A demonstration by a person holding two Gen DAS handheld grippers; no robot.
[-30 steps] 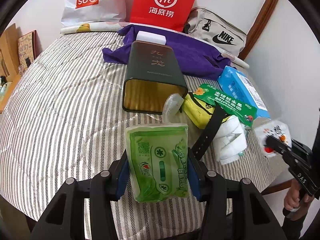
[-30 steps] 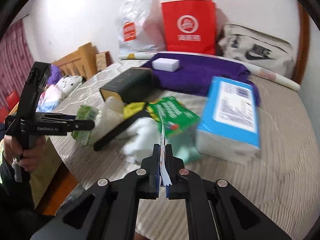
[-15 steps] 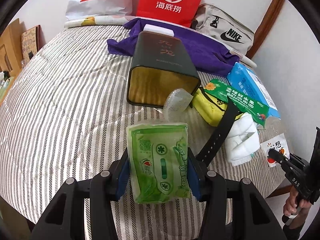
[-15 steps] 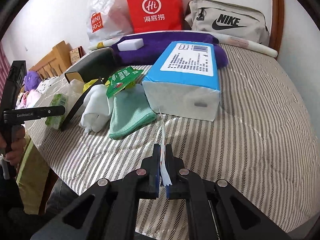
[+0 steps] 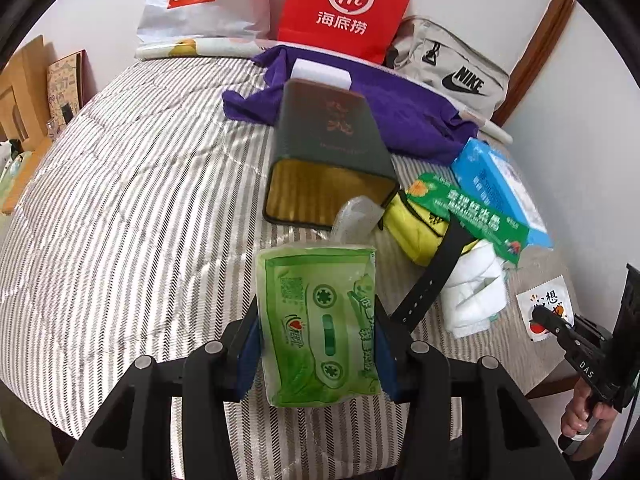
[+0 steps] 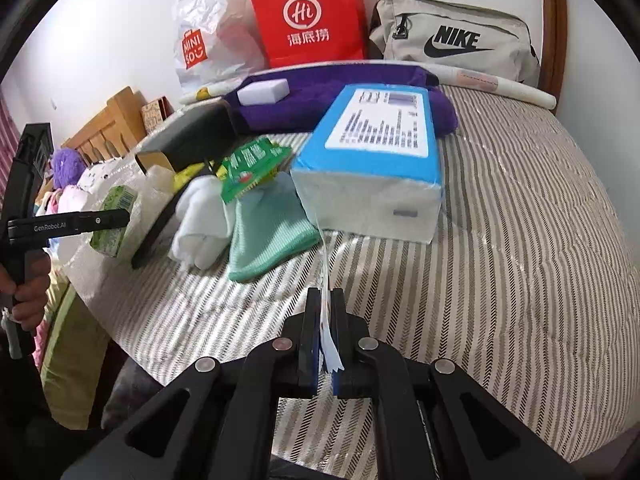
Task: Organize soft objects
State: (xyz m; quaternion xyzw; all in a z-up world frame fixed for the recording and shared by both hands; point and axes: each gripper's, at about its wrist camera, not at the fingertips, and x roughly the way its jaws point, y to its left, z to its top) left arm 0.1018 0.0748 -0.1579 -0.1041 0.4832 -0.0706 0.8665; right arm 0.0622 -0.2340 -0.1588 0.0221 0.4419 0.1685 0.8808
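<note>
Tissue pack [image 5: 320,324], soft green plastic with a cassette drawing, is clamped upright in the left gripper [image 5: 316,344] above the striped cloth [image 5: 132,208]. Right gripper [image 6: 327,320] pinches a thin white sachet [image 6: 326,276]. Behind, a beige bag [image 6: 452,40] reads NIKE.

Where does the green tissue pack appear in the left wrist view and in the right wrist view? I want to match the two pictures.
Left wrist view: the green tissue pack is at bottom centre, clamped between the left gripper's fingers.
Right wrist view: the same pack is at the far left edge, small, partly behind the left gripper.
Shared landmark: the red paper bag stands against the back wall at top centre in both views.
</note>
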